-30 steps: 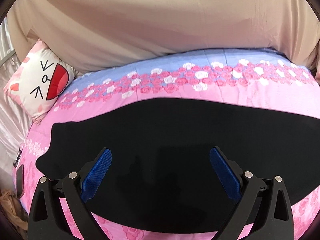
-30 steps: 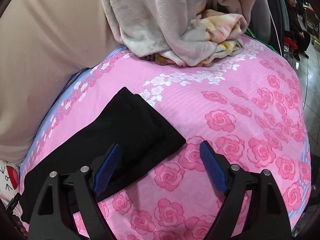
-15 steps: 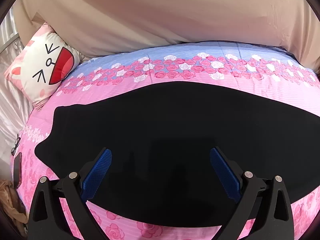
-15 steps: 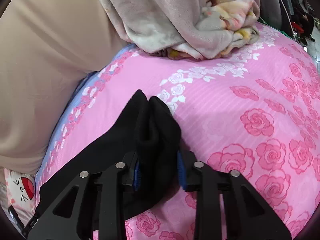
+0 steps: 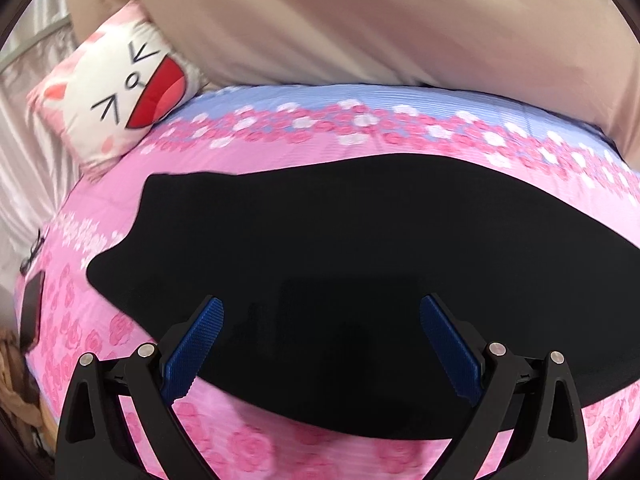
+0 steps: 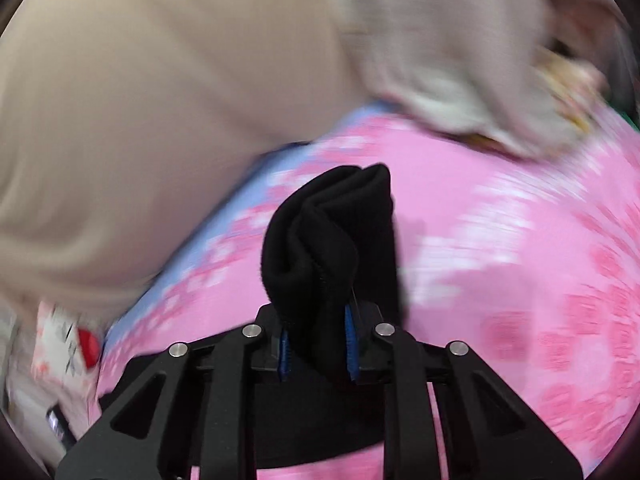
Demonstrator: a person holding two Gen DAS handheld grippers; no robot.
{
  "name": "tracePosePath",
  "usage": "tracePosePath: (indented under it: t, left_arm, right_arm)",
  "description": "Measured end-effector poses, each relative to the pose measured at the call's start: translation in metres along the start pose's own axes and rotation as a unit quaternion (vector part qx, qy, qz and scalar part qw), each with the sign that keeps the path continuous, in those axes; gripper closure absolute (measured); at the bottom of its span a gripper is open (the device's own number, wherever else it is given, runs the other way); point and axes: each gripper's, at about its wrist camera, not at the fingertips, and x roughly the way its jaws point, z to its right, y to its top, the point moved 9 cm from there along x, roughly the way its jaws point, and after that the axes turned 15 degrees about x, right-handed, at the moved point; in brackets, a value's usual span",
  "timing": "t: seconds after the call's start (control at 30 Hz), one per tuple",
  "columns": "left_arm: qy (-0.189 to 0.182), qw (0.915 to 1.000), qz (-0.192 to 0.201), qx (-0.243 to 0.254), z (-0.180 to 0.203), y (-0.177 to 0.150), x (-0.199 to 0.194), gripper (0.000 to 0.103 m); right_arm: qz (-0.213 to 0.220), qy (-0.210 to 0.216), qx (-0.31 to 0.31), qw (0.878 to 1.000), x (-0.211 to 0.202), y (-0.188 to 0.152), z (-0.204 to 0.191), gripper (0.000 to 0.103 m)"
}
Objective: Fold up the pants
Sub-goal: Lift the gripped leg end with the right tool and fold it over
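Risk first: my right tongs [image 6: 316, 344] have just been closing and now pinch a bunched end of the black pants [image 6: 328, 240], cloth gathered thick between the blue pads [image 6: 350, 344]. The grab looks like a wad rather than a clean edge. If I carry it over like this, I expect the fold to land lumpy or skewed, and some layers may slip out of the pinch mid-carry, since only part of the bundle sits between the pads.

Second risk: the left tongs [image 5: 322, 344] stand wide, gripping nothing. Nothing pins the rest of the pants [image 5: 360, 248], which lie flat across the pink rose bedsheet [image 5: 248, 452]. A pull from the right could drag the whole garment along the bed instead of folding it.

Pose: right tongs angled gently downward, the cloth end lifted clear of the bedsheet [image 6: 500, 240]; that view is motion-blurred. Left tongs pitched more steeply down, hovering over the near edge of the pants. Cat-face pillow [image 5: 120, 92] sits at far left, well apart from the pants.
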Motion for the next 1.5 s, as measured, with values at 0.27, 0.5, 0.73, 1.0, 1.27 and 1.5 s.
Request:
tracePosePath:
  t: [0.27,0.5,0.73,1.0,1.27,1.5]
  left_arm:
    - [-0.008,0.9988,0.008,-0.047,-0.067,-0.024,-0.004,0.005]
    - [-0.028,0.9966,0.014,-0.077,-0.125,-0.047,-0.004,0.005]
    - [-0.047,0.9956,0.017,-0.079,-0.144,-0.055,0.003,0.005]
    - [-0.099,0.9837,0.047,-0.143,-0.171,-0.057,-0.004,0.005]
    - [-0.089,0.9772,0.023,-0.191,-0.194,-0.074,0.007,0.005]
    - [-0.126,0.9592,0.023,-0.252,-0.218,-0.099,0.007,0.005]
  right_arm:
    - [-0.118,0.076,-0.175,0.975,0.085,-0.14,-0.192,0.084]
    - [-0.195,0.062,-0.264,0.942,0.15,-0.269,-0.243,0.084]
    - [-0.214,0.028,-0.319,0.923,0.166,-0.319,-0.237,0.076]
    - [-0.192,0.097,-0.254,0.943,0.096,-0.283,-0.248,0.064]
    - [-0.247,0.055,-0.279,0.927,0.155,-0.329,-0.239,0.064]
    - [-0.224,0.102,-0.258,0.934,0.124,-0.322,-0.26,0.063]
